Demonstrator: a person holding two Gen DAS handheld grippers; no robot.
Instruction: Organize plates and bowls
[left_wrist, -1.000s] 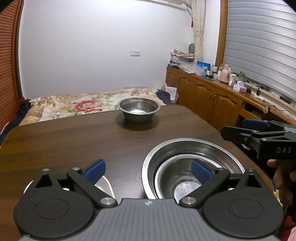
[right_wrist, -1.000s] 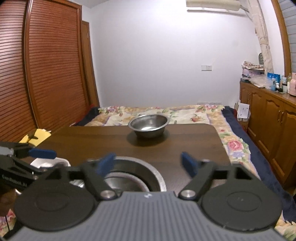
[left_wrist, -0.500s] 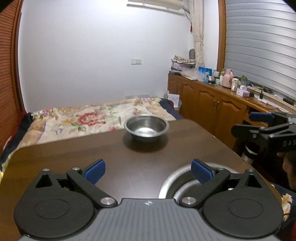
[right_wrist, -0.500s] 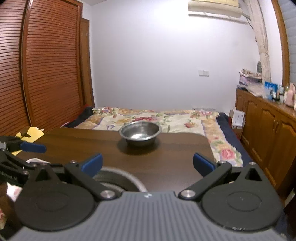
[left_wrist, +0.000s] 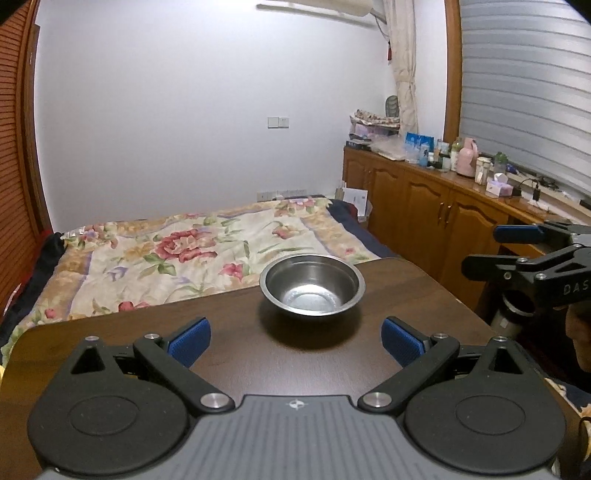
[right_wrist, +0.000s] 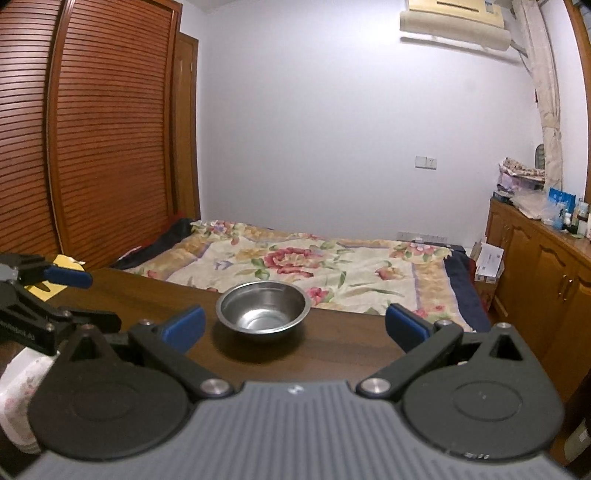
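Observation:
A small steel bowl (left_wrist: 312, 290) stands upright and empty near the far edge of the dark wooden table (left_wrist: 229, 343); it also shows in the right wrist view (right_wrist: 263, 307). My left gripper (left_wrist: 295, 341) is open and empty, a short way in front of the bowl. My right gripper (right_wrist: 295, 328) is open and empty, also just short of the bowl. A white floral plate (right_wrist: 18, 387) shows at the lower left of the right wrist view. The large stacked steel bowls are out of sight below both cameras.
A bed with a floral cover (left_wrist: 192, 251) lies beyond the table's far edge. A wooden cabinet (left_wrist: 424, 210) with bottles runs along the right wall. Slatted wooden doors (right_wrist: 92, 147) stand on the left. The other gripper shows at the right (left_wrist: 532, 258) and left (right_wrist: 40, 295).
Both grippers have moved forward and up towards the small bowl. The large stacked steel bowls have dropped out of both views. Both grippers stay open.

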